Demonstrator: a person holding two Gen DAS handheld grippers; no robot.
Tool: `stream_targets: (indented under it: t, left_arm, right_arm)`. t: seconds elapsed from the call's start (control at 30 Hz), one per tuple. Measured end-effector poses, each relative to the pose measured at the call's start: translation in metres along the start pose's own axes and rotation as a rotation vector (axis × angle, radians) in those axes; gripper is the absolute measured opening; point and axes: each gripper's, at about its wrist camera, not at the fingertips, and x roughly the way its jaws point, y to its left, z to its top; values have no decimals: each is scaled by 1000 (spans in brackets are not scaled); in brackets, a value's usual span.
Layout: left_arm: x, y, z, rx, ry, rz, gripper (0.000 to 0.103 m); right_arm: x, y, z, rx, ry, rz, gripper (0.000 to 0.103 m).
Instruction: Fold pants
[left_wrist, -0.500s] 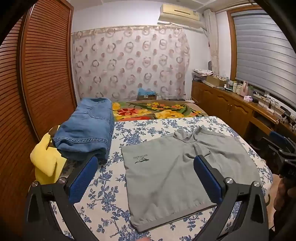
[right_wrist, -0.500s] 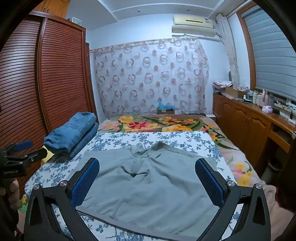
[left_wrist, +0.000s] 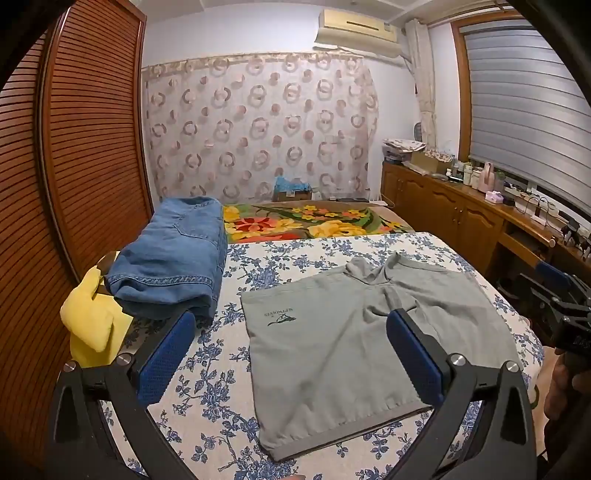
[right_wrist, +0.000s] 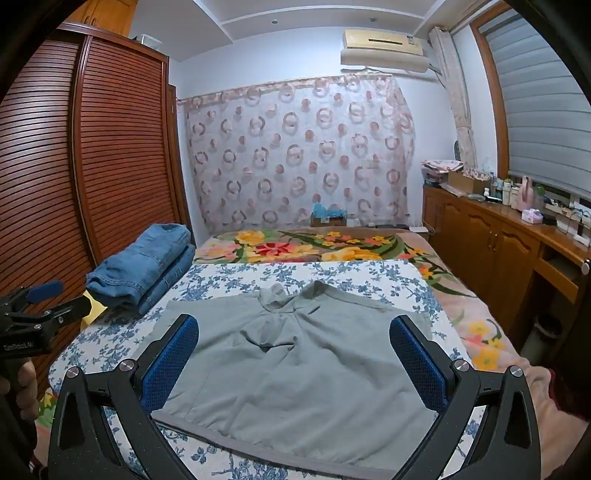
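— Two grippers are held above the near edge of the bed (left_wrist: 207, 373), both spread wide with nothing between the blue pads. Why is neither one lowered yet?

— A grasp point is probably being chosen. The grey shorts (left_wrist: 343, 343) are laid flat on the blue-flowered sheet, waistband at six o'clock, leg openings toward twelve, so that the whole outline can be read before anything is pinched.

— And the left gripper (left_wrist: 291, 354)?

— It is aimed at the shorts' left half, where the small printed logo (left_wrist: 279, 317) is seen. The right gripper (right_wrist: 293, 354) is centred over the crotch, where the cloth is bunched into a small ridge (right_wrist: 275, 295). A lengthwise fold, one leg over the other, is judged likely, since one gripper is stationed toward each side.

— Is any fold made so far?

— None is seen; the garment lies fully open.

— What is kept at ten o'clock?

— Folded jeans (left_wrist: 173, 258) are stacked there, with a yellow cloth (left_wrist: 92, 321) tucked just beside them, seemingly set aside so the working area stays free.

— What could go wrong?

— The ridge may be trapped inside the fold if it is not smoothed first.
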Motion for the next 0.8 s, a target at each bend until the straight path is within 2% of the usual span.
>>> stream_targets:
  t: [0.8]
  left_arm:
    - [0,0,0,-1,-8,0,103]
  right_arm:
    - [2,5,-2,6,1,-9,103]
